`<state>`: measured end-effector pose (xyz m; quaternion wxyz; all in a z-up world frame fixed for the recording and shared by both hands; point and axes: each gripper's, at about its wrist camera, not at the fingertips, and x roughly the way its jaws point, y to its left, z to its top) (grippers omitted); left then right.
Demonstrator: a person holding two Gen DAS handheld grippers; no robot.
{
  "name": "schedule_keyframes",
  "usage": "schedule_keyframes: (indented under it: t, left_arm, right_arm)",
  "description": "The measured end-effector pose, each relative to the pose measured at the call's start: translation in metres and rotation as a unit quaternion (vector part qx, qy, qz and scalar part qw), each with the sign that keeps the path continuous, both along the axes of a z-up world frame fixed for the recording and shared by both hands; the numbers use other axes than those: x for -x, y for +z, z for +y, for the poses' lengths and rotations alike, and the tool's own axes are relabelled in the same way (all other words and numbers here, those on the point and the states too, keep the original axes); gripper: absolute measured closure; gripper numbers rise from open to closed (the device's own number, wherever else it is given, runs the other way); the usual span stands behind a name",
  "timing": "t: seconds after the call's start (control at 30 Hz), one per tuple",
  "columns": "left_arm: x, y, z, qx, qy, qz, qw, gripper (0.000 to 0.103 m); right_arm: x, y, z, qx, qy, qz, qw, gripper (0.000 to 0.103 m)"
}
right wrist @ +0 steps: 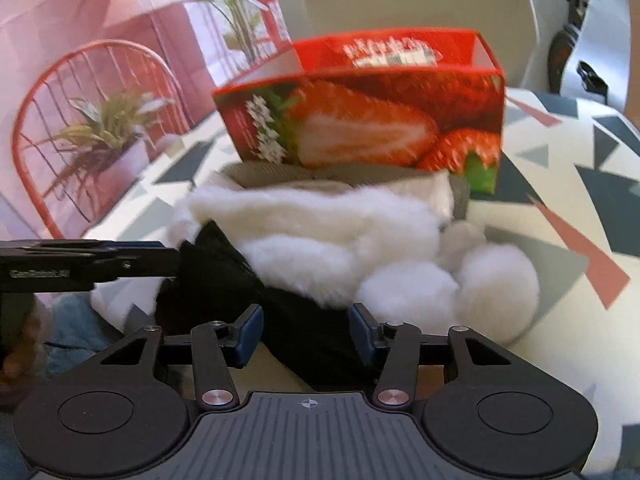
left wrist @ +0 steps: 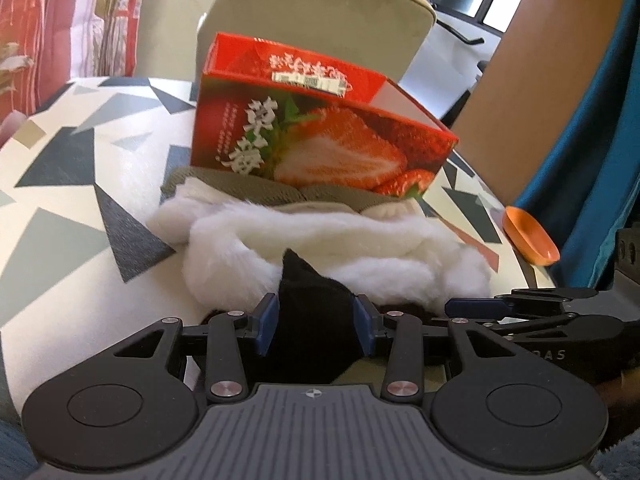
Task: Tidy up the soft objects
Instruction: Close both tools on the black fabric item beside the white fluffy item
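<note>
A black cloth [left wrist: 312, 304] lies at the near edge of the table, against a white fluffy item [left wrist: 320, 248]. My left gripper [left wrist: 315, 314] is shut on one part of the cloth, which fills the gap between its blue pads. In the right wrist view, the black cloth [right wrist: 304, 320] also spans the gap of my right gripper [right wrist: 307, 326], whose pads press on it. The left gripper [right wrist: 168, 256] enters that view from the left, beside the white fluffy item [right wrist: 340, 240]. A grey-brown knitted piece [left wrist: 248, 192] lies behind the white item.
A red strawberry-printed box [left wrist: 320, 136] stands open-topped just behind the soft pile, partly resting on it. An orange scoop [left wrist: 528, 236] lies near the table's right edge. The table [left wrist: 60, 200] has a geometric-patterned cover. A beige chair [left wrist: 320, 12] stands behind.
</note>
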<state>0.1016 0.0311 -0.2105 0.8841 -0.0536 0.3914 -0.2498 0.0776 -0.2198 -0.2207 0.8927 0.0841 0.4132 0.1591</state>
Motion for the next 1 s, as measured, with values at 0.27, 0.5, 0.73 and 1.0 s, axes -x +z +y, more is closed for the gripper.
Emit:
schedule_keyframes:
  t: [0.27, 0.5, 0.73, 1.0]
  left_arm:
    - [-0.006, -0.014, -0.009, -0.017, -0.005, 0.016, 0.9997, 0.060]
    - [-0.011, -0.017, -0.009, -0.017, 0.002, 0.021, 0.9996, 0.059]
    - [-0.011, -0.020, -0.013, -0.017, -0.004, 0.024, 0.9996, 0.059]
    - [-0.009, -0.018, -0.010, -0.009, -0.005, 0.015, 0.9998, 0.066]
  right_arm:
    - [-0.004, -0.015, -0.016, -0.008, -0.034, 0.027, 0.999, 0.057]
    - [-0.006, -0.022, -0.021, 0.005, -0.046, 0.034, 0.998, 0.048]
    - [-0.007, -0.025, -0.017, 0.015, -0.035, 0.044, 0.998, 0.044]
    - [-0.008, -0.028, -0.010, 0.027, -0.019, 0.051, 0.998, 0.037]
